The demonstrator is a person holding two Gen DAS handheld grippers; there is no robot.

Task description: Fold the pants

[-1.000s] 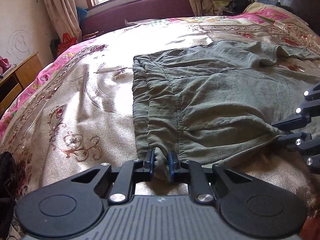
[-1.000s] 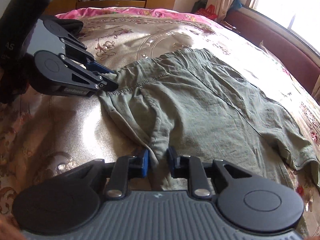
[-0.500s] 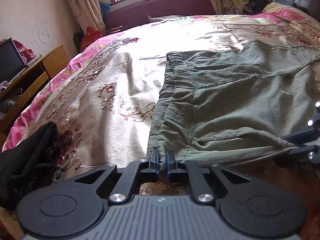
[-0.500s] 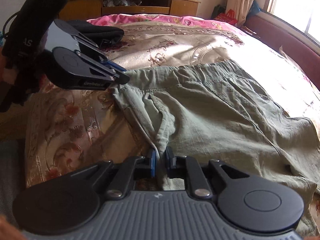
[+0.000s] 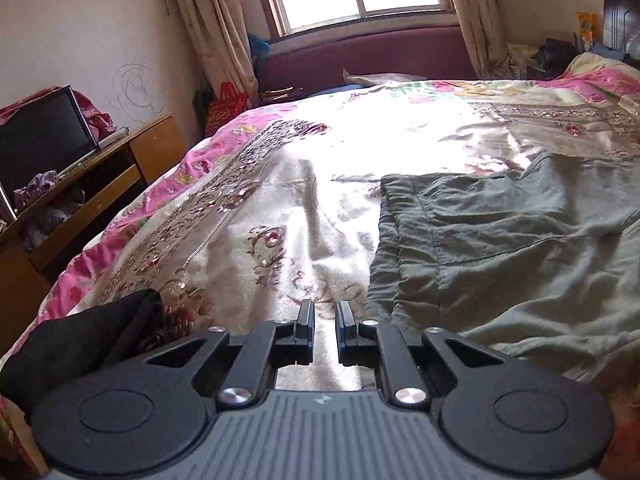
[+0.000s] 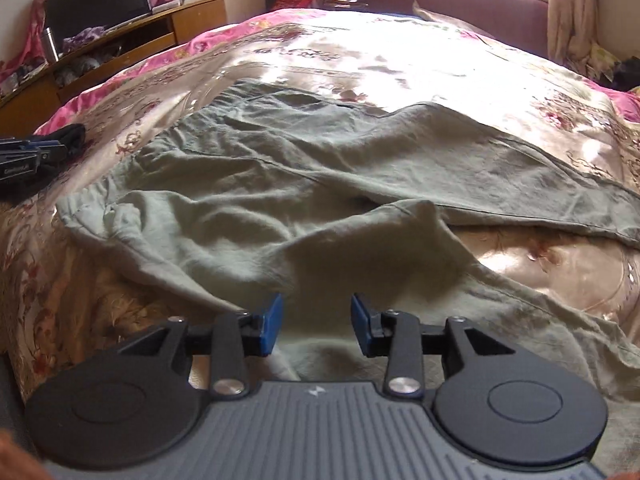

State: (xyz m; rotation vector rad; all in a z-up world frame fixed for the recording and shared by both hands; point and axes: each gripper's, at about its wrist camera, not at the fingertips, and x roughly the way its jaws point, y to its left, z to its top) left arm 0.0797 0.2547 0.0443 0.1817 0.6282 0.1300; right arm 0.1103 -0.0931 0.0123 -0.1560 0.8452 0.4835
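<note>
Olive-green pants [image 5: 500, 248] lie spread on the bed, waistband to the left, legs running right; they also show in the right wrist view [image 6: 304, 200]. My left gripper [image 5: 324, 322] is open and empty, over bare bedspread just left of the waistband's near corner. My right gripper [image 6: 316, 322] is open and empty, just above the near edge of the pants. The left gripper's fingertips [image 6: 24, 156] show at the left edge of the right wrist view, beside the waistband.
The bed has a shiny floral bedspread [image 5: 280, 200] with a pink border. A black cloth [image 5: 80, 344] lies at the near left corner. A wooden TV stand [image 5: 80, 184] stands left of the bed. A maroon bench [image 5: 368, 56] sits under the window.
Both grippers have let go of the pants and opened. The left one has moved left off the waistband corner; the right one has drawn back over the near edge. The pants now lie flat.
</note>
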